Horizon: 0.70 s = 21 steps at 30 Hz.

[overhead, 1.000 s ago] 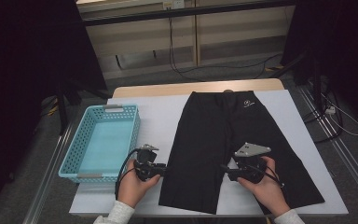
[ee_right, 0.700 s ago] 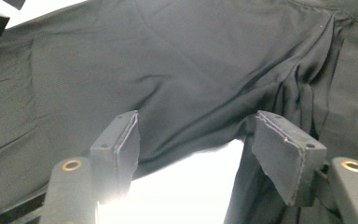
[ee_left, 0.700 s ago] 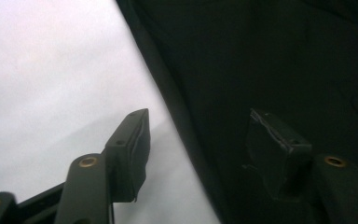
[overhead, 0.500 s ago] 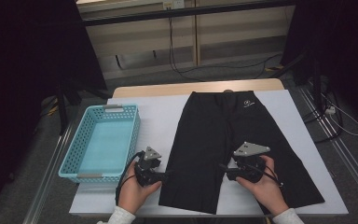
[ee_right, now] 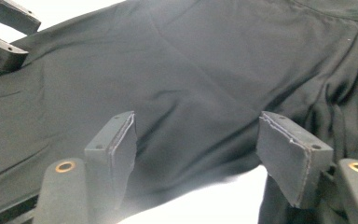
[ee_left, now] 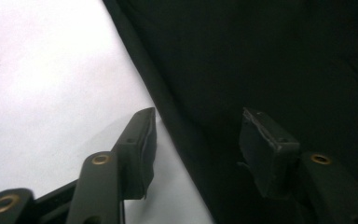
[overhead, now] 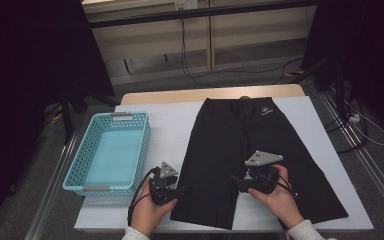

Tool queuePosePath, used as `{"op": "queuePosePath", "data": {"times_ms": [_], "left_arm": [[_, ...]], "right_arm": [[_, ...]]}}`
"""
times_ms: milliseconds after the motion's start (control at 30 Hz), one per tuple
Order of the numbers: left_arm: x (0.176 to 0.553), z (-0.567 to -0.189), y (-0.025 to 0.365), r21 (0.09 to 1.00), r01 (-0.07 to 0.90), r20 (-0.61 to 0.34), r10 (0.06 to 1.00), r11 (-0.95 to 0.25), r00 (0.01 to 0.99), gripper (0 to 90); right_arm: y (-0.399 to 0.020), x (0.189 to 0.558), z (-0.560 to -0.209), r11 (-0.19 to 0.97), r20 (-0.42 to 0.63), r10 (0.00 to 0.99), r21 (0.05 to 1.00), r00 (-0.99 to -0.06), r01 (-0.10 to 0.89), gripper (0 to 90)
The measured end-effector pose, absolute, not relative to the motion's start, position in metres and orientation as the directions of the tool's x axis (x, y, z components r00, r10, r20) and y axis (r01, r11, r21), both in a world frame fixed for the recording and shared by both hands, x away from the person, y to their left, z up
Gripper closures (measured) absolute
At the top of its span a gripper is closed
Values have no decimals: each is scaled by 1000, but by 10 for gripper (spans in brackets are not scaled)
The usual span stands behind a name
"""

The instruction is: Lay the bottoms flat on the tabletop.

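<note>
Black shorts [overhead: 250,135] lie flat on the white table [overhead: 170,125], waistband at the far side. My left gripper [overhead: 182,190] sits low at the outer edge of the shorts' left leg. In the left gripper view its jaws [ee_left: 198,114] stand open: one over the bare table, the other over the black cloth [ee_left: 284,56], with the seam running between them. They have just been closing, and the pads press on nothing. My right gripper [overhead: 233,179] points left over the inner leg edges. It is open [ee_right: 198,119] above the cloth [ee_right: 214,60].
A light blue mesh basket [overhead: 144,150] stands on the table's left part, holding nothing. The left gripper's jaw tips [ee_right: 4,32] show far off in the right gripper view. A strip of white table [ee_right: 214,200] lies between the shorts' legs. Cables cross the floor beyond.
My left hand has tilted its gripper and shifted it slightly toward the shorts' edge. The right hand and the shorts have stayed where they were.
</note>
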State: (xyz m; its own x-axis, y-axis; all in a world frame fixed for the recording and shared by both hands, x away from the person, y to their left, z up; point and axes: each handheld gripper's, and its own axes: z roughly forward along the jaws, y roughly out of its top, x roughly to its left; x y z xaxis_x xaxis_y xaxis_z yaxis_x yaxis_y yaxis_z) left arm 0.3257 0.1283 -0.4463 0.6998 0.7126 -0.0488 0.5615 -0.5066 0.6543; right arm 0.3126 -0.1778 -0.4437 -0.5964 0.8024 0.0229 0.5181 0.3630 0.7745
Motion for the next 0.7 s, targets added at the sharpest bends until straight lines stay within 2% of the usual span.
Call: {"op": "queuePosePath", "data": {"times_ms": [267, 633, 700], "left_arm": [[325, -443, 128, 636, 607, -93, 733, -477, 673, 608], [322, -443, 126, 618, 654, -179, 732, -436, 657, 854], [322, -442, 126, 617, 655, -183, 730, -436, 659, 861]], "right_arm": [[-171, 315, -444, 368, 26, 794, 775, -607, 514, 283], [-167, 319, -443, 355, 40, 795, 777, -605, 519, 266], [-166, 321, -442, 353, 41, 795, 780, -605, 517, 259]]}}
